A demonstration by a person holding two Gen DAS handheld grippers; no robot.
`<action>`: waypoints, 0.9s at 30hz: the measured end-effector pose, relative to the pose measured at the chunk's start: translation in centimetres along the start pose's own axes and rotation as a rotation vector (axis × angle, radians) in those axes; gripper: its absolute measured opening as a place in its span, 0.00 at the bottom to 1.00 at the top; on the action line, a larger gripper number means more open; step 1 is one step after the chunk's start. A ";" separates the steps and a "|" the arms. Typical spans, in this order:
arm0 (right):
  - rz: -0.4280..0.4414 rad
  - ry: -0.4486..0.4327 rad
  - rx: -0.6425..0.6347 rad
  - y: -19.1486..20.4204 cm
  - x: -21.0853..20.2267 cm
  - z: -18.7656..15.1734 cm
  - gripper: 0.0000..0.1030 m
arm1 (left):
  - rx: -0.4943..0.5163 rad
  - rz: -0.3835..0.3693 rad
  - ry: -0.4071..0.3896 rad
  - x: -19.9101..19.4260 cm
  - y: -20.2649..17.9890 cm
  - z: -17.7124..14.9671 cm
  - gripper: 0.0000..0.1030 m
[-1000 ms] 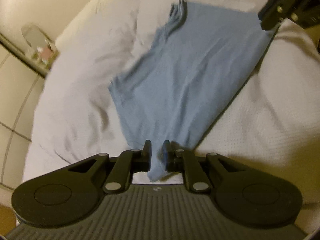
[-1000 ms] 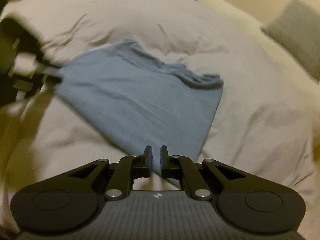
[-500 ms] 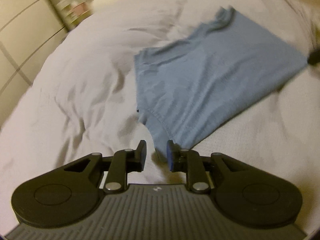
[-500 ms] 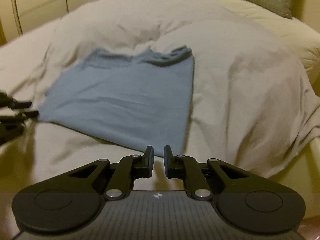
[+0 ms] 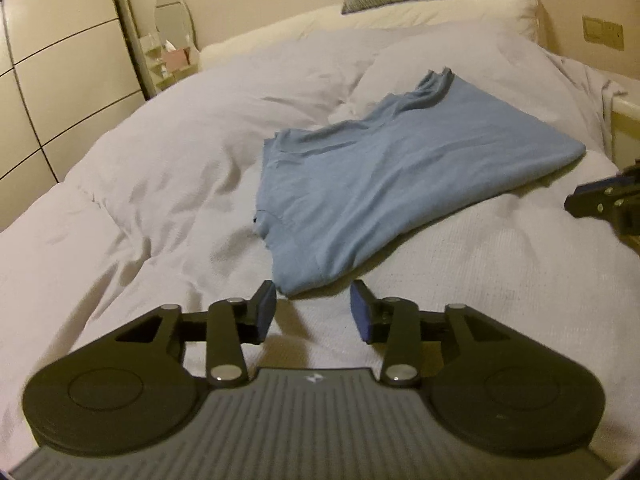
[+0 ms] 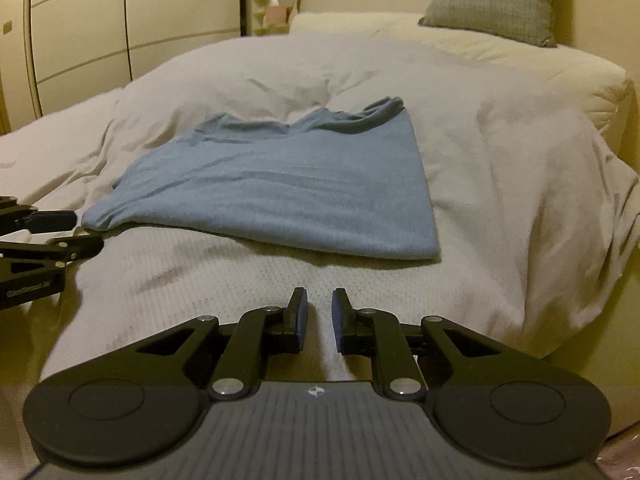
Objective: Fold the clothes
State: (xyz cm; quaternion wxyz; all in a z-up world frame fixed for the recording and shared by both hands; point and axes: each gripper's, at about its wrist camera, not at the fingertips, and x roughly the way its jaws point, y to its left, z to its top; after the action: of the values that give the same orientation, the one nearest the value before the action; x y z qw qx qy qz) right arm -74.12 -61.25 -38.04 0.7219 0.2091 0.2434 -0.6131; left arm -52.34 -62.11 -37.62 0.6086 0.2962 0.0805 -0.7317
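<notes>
A blue garment (image 5: 384, 184) lies folded over on the white duvet (image 5: 168, 168), its neckline toward the pillows. My left gripper (image 5: 314, 310) stands open just short of the garment's near corner, nothing between its fingers. In the right wrist view the same blue garment (image 6: 288, 188) lies flat ahead. My right gripper (image 6: 318, 316) is open a little and empty, well back from the garment's near edge. The left gripper (image 6: 60, 236) shows at that view's left edge, and the right gripper (image 5: 604, 200) at the left wrist view's right edge.
A grey cushion (image 6: 492, 0) and a cream pillow (image 5: 440, 8) lie at the bed's head. A cream wardrobe (image 5: 52, 72) with curved doors stands to the left, and beside it an oval mirror (image 5: 172, 20) above small items. The duvet drops off at the bed's right side (image 6: 580, 240).
Both grippers let go of the blue garment and drew back from it. The left gripper opened wide and the right one a little. The garment now rests flat on the duvet.
</notes>
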 end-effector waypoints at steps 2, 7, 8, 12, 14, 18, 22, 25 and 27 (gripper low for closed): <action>-0.014 -0.033 0.002 0.2 0.0 -0.8 0.17 | -0.012 -0.001 -0.017 -0.1 0.1 -0.3 0.45; -0.059 -0.089 -0.009 1.1 0.1 -1.8 0.18 | -0.034 0.002 -0.042 -0.3 0.2 -0.7 0.56; -0.059 -0.090 -0.005 1.1 0.1 -1.8 0.18 | -0.038 0.004 -0.048 -0.4 0.2 -0.8 0.58; -0.056 -0.090 0.000 0.9 0.2 -1.8 0.18 | -0.047 0.017 -0.049 0.0 0.2 -1.2 0.63; -0.057 -0.089 0.003 0.9 0.2 -1.8 0.19 | -0.042 0.035 -0.043 0.0 0.0 -1.1 0.68; -0.046 -0.079 0.051 0.6 0.1 -1.6 0.22 | -0.042 0.060 -0.027 -0.4 -0.1 -0.7 0.92; -0.005 -0.079 0.105 0.1 -0.5 -1.5 0.47 | -0.082 0.058 -0.006 -1.4 -0.4 -0.3 0.98; 0.007 -0.075 0.105 -0.1 -1.6 -1.6 0.68 | -0.144 0.027 0.017 -2.1 -0.7 0.0 0.99; 0.015 -0.056 0.118 -0.4 -2.1 -1.6 0.83 | -0.181 0.001 0.030 -2.3 -1.0 0.1 0.99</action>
State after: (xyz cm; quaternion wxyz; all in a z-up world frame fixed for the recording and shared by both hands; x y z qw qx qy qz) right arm -74.98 -58.72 -38.03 0.7194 0.2359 0.1852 -0.6265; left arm -53.07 -59.97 -36.59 0.6320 0.2510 0.1553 -0.7166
